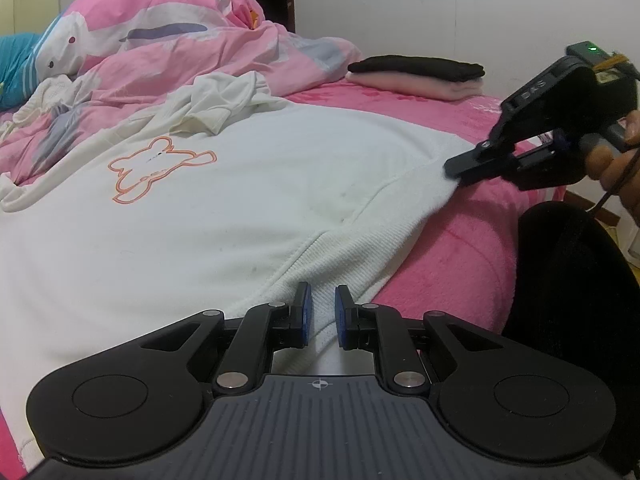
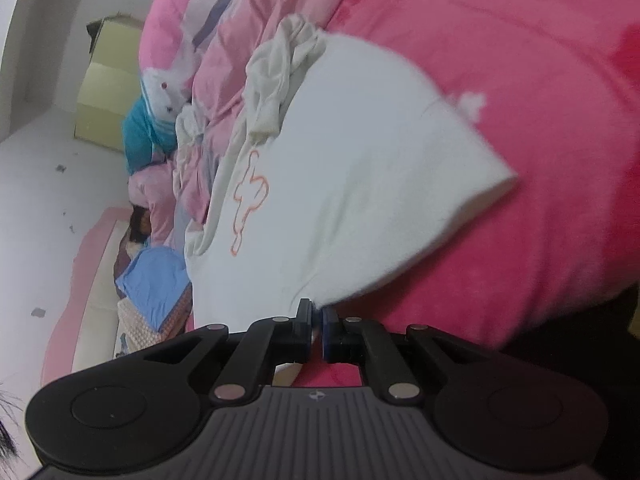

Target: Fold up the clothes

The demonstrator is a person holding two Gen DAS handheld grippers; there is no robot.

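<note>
1. Left wrist view shows you a white sweatshirt (image 1: 248, 200) spread flat over most of the pink bed (image 1: 448, 264), with an orange bear outline (image 1: 160, 170) printed on it and a ribbed hem running toward your left tongs.
2. Your left tongs (image 1: 322, 316) are narrowed onto that ribbed hem; the white cloth sits between the blue pads, which look pressed on it.
3. Your right tongs (image 2: 317, 322) are closed on an edge of the sweatshirt (image 2: 360, 184); from the left wrist view they (image 1: 454, 170) pinch the garment's side, pulling it into a stretched point.
4. The right wrist view is blurred around the cloth's far corner, so its exact edge there is hard to read.
5. Pink bedding lies bare to the right of the sweatshirt, between it and the bed's edge; a dark shape (image 1: 572, 280) stands just beyond that edge.
6. To the left, a crumpled pink duvet (image 1: 160, 40) crowds the garment, and a rumpled cream garment (image 1: 224, 108) lies on the sweatshirt's far part.
7. Count: one sweatshirt in hand, one loose cream garment, and one stack of two folded pieces at the far end, a black one (image 1: 416, 68) on a pale pink one (image 1: 420, 86).
8. Two tongs are in view, both on the same sweatshirt.
</note>
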